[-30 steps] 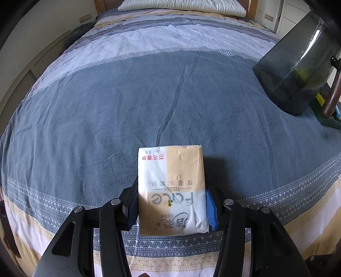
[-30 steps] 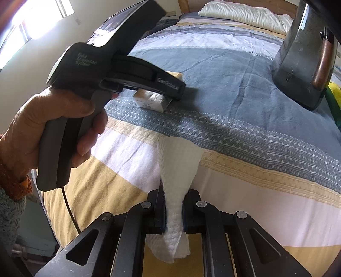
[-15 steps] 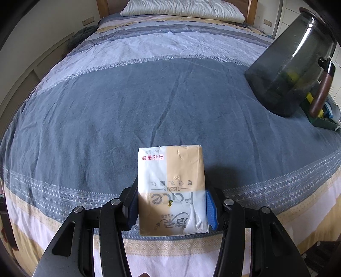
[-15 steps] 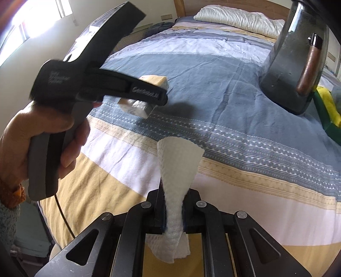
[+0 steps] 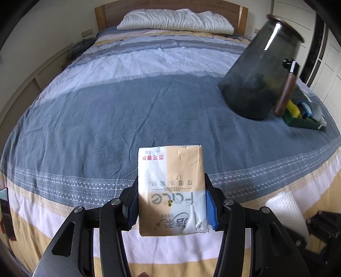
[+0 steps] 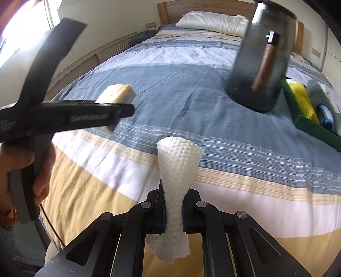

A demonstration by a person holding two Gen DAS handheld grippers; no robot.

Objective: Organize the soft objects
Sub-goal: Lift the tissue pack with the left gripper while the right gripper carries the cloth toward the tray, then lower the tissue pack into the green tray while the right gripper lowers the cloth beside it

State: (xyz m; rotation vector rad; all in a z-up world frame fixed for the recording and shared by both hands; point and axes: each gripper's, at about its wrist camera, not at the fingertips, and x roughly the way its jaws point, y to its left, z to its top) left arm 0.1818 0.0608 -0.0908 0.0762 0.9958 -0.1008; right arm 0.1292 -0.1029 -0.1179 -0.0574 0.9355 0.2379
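Now left gripper [image 5: 170, 204] clamps tissue pack [image 5: 171, 189]; right gripper [image 6: 173, 209] pinches paper towel [image 6: 177, 170].

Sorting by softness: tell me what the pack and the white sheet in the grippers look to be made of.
Tissue pack: thin glossy plastic film, creased and dented; presumably paper tissues inside.
White sheet: embossed paper towel, matte, dimpled, pinched into a limp fold.

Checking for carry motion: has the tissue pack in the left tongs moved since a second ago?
Yes. The tissue pack has lifted off the bed and advanced toward the headboard, clamped throughout in the left tongs.
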